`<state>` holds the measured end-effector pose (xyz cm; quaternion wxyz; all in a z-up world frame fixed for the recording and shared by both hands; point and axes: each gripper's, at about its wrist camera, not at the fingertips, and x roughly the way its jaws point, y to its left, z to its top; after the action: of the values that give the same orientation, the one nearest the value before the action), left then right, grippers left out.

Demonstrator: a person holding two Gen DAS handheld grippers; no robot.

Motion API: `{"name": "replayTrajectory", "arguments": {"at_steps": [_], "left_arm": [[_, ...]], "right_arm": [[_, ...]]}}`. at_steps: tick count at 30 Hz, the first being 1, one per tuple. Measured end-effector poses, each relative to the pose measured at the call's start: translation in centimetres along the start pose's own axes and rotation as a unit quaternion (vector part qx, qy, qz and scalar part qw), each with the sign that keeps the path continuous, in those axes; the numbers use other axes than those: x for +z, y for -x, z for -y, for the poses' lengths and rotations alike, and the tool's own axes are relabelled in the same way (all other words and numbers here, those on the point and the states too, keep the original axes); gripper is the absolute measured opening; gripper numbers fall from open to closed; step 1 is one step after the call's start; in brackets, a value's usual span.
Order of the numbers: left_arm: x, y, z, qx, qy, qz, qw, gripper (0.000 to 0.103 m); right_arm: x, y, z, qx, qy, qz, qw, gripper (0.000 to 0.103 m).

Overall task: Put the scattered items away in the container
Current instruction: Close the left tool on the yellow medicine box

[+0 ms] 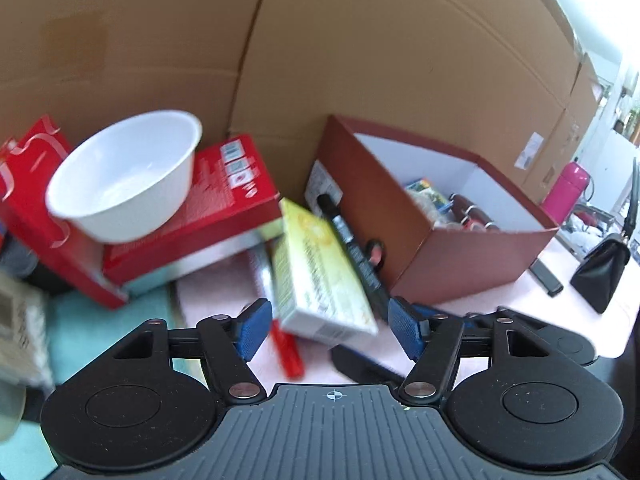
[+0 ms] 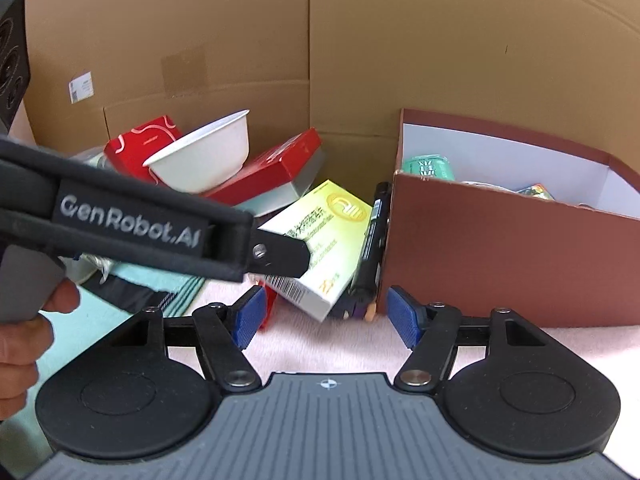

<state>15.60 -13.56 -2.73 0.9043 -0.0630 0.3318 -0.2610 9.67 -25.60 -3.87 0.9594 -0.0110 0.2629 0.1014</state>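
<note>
A brown open box (image 1: 460, 256) (image 2: 500, 256) stands at the right and holds several small items. Left of it a yellow-green carton (image 1: 316, 276) (image 2: 324, 240) leans tilted, with a black marker (image 1: 356, 248) (image 2: 374, 236) between carton and box. A white bowl (image 1: 128, 176) (image 2: 204, 156) rests on stacked red boxes (image 1: 228, 208) (image 2: 272, 168). My left gripper (image 1: 330, 330) is open, its jaws on either side of the carton's near end. My right gripper (image 2: 326, 318) is open and empty, just short of the carton. The left gripper's body crosses the right wrist view (image 2: 132, 224).
A large cardboard wall (image 1: 360, 60) (image 2: 440, 60) closes off the back. A red pen (image 1: 288, 352) lies on the pink mat (image 1: 224, 296) under the carton. A black handbag (image 1: 604, 268), a pink bottle (image 1: 566, 186) and a black remote (image 1: 546, 278) sit at the right edge.
</note>
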Motion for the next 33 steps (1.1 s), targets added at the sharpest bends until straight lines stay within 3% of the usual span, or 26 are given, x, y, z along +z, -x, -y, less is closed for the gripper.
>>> {"name": "replayTrajectory", "arguments": {"at_steps": [5, 6, 7, 10, 20, 33], "left_arm": [[0.9, -2.1, -0.1, 0.006, -0.004, -0.016, 0.9998, 0.076], [1.0, -2.4, -0.2, 0.01, -0.002, -0.022, 0.9997, 0.072], [0.9, -2.7, -0.3, 0.011, -0.002, -0.028, 0.9996, 0.061], [0.6, -3.1, -0.4, 0.017, -0.011, -0.031, 0.9993, 0.051], [-0.4, -2.3, 0.7, 0.035, -0.033, -0.025, 0.9985, 0.043], [-5.4, 3.5, 2.4, 0.025, -0.033, -0.041, 0.9983, 0.04]], "right_arm": [[0.4, -1.4, 0.6, 0.019, -0.009, -0.014, 1.0, 0.065], [0.4, -1.7, 0.8, 0.025, -0.015, -0.017, 0.999, 0.064], [0.4, -1.9, 1.0, 0.029, -0.021, -0.02, 0.999, 0.062], [0.3, -2.5, 1.3, 0.032, -0.026, -0.026, 0.999, 0.061], [0.0, -1.6, 0.5, 0.029, -0.01, -0.031, 0.999, 0.058], [-2.8, 4.2, -1.6, 0.055, 0.029, -0.049, 0.997, 0.058]]}}
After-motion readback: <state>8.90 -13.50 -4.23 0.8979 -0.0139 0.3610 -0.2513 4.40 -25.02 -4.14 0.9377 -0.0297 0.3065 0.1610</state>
